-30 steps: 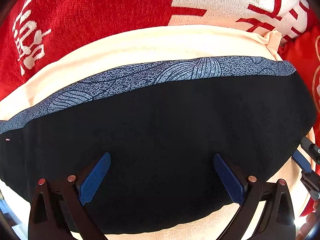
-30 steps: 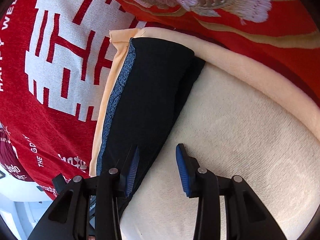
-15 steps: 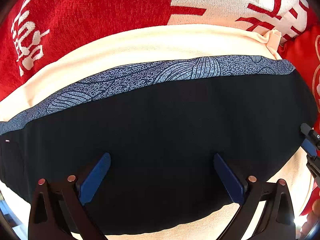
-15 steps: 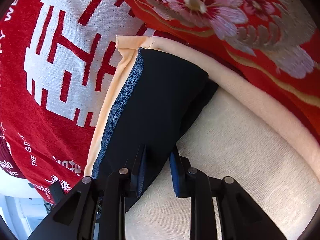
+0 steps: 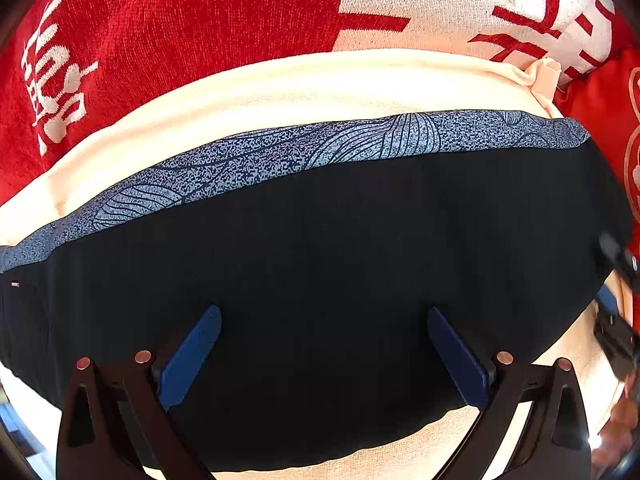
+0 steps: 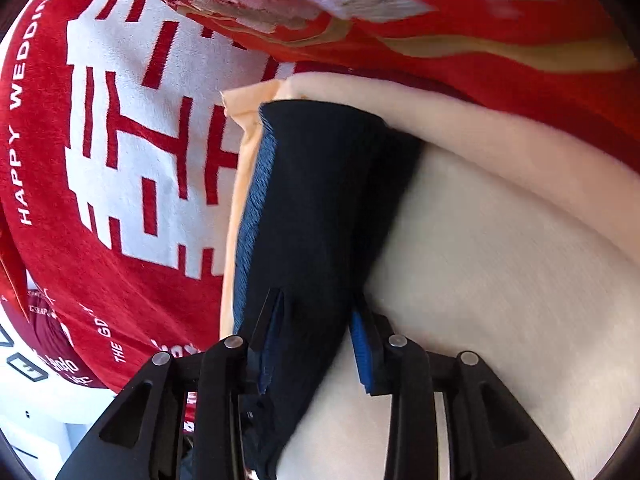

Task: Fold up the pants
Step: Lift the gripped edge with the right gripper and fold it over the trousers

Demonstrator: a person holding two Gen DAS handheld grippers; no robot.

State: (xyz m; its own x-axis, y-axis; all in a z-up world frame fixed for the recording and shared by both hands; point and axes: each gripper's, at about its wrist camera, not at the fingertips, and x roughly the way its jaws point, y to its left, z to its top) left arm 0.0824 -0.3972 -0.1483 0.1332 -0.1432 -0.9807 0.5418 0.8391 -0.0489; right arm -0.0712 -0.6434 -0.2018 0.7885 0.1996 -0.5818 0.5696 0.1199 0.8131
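Note:
The dark navy pants (image 5: 320, 272) lie folded into a long band with a patterned grey-blue strip (image 5: 312, 152) along the far edge, on a cream cloth (image 5: 280, 92). My left gripper (image 5: 322, 344) is open, its blue pads wide apart above the pants' middle. In the right wrist view the pants (image 6: 320, 200) run away from me as a narrow band. My right gripper (image 6: 316, 340) is closed on the near end of the pants, the fabric pinched between its blue pads. The right gripper also shows at the left wrist view's right edge (image 5: 616, 312).
A red blanket with white characters (image 5: 200, 20) lies under the cream cloth and beyond it (image 6: 140, 160). A red embroidered floral cover (image 6: 360, 8) lies at the far right. The cream cloth (image 6: 500, 260) spreads to the right of the pants. White furniture shows at the lower left (image 6: 24, 420).
My right gripper has moved forward onto the pants' end and its fingers have closed from open onto the fabric. The left gripper has stayed open and still.

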